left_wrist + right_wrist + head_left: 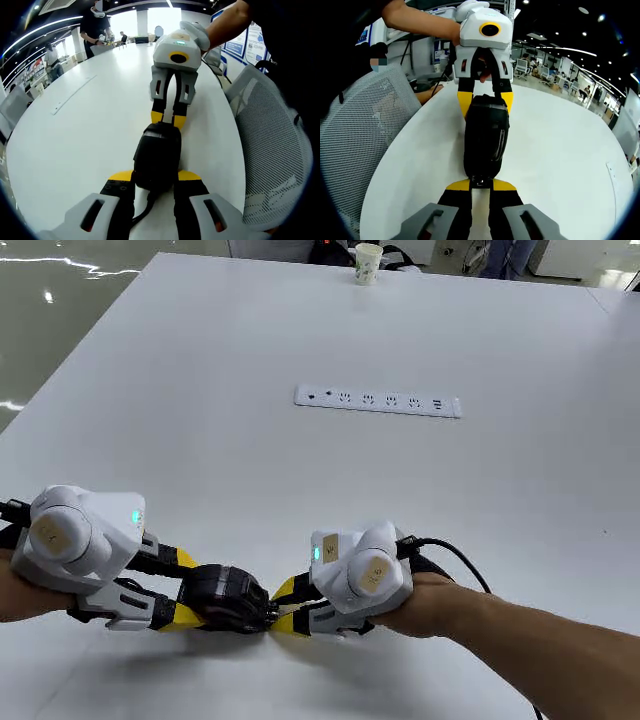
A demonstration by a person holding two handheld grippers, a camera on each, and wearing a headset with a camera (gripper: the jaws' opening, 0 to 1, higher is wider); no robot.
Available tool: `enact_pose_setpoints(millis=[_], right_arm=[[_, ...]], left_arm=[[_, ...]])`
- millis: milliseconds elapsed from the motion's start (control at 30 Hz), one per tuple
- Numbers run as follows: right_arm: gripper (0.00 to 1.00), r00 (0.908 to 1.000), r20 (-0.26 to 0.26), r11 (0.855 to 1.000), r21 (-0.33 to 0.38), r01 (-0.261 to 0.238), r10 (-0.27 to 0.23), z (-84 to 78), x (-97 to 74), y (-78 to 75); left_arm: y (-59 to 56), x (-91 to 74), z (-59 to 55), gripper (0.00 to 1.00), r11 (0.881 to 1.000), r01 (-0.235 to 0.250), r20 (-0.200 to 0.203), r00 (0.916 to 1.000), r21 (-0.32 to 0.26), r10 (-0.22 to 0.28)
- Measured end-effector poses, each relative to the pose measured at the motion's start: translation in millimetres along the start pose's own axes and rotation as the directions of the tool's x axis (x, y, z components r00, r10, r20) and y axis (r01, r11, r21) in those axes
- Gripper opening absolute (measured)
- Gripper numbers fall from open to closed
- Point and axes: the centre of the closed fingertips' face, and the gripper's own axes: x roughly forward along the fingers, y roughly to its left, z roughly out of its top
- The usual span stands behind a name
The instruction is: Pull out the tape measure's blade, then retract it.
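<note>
Black tape measure [225, 598] sits on the white counter [300, 470], well to the near side of the power strip [378, 400] and a bit left of it. In the head view the case's long axis runs left-right, roughly parallel to the power strip's length. The mouth end faces the person's right and the rear end faces left. Left hand-held gripper [190, 590] comes in from the left of the power strip's line. Its yellow-tipped jaws are spread about the width of the case and clamped on both sides of its rear half. In the left gripper view the case [157, 152] runs straight away from that hand-held gripper [155, 176] toward the other one [168, 119]. Right hand-held gripper [285, 607] meets the mouth end head-on. In the right gripper view its jaws [481, 186] are drawn almost together on the small blade hook [480, 179], right at the case [486, 135]. Hardly any blade is out. The left hand-held gripper [485, 102] holds the far end there. A paper cup [368, 263] stands far beyond the power strip at the counter's back edge.
</note>
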Motion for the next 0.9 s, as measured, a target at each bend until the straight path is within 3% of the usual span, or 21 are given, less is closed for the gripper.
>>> enact_pose_setpoints(millis=[900], right_arm=[[0.07, 0.9999, -0.014, 1.0, -0.01, 0.006, -0.006, -7.2, -8.2, 0.6]], left_arm=[[0.2, -0.8, -0.8, 0.24, 1.0, 0.002, -0.005, 1.0, -0.02, -0.002]])
